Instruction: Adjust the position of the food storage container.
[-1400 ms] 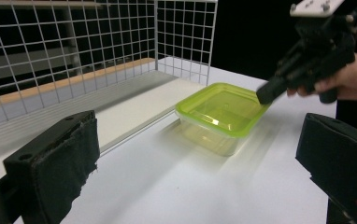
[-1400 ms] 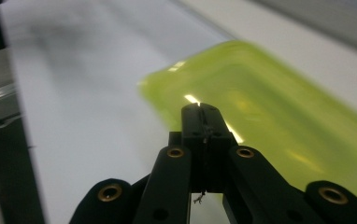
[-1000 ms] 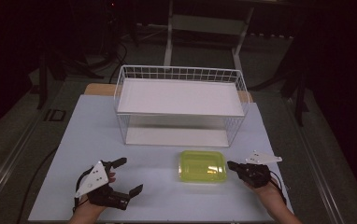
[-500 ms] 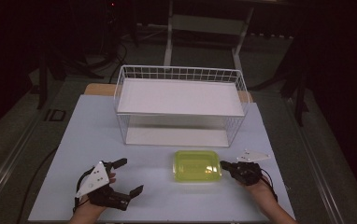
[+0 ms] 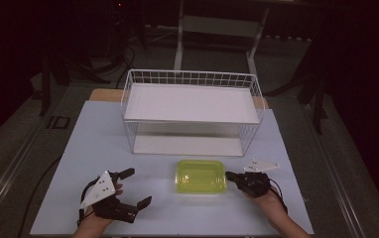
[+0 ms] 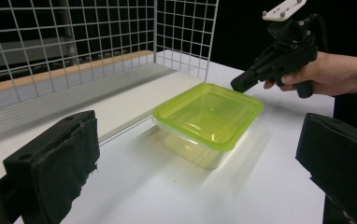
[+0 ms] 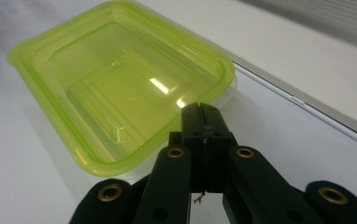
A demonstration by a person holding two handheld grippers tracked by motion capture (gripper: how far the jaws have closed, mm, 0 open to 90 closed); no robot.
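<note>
From above, the right tool (image 5: 231, 175) sits with its jaws pressed together and empty, tips right at the short edge of the green box (image 5: 201, 176) on the worktop (image 5: 98, 134); the left tool (image 5: 135, 187) rests well off to the box's other side, jaws spread wide with nothing between them. The rack (image 5: 191, 112) stands beyond the box, away from both tools. In the left gripper view the box (image 6: 208, 114) lies ahead between the wide black jaws, lid on, and the right tool (image 6: 242, 84) hovers just over its far corner. The right gripper view has the closed tips just over, perhaps touching, the lid's near rim (image 7: 214, 100); contact I cannot settle. This looks like a nudge rather than a pick: the box is being pushed toward the left tool. Next, the right tool should probably keep low against the rim and push level, or open to straddle the rim if a lift is intended.
</note>
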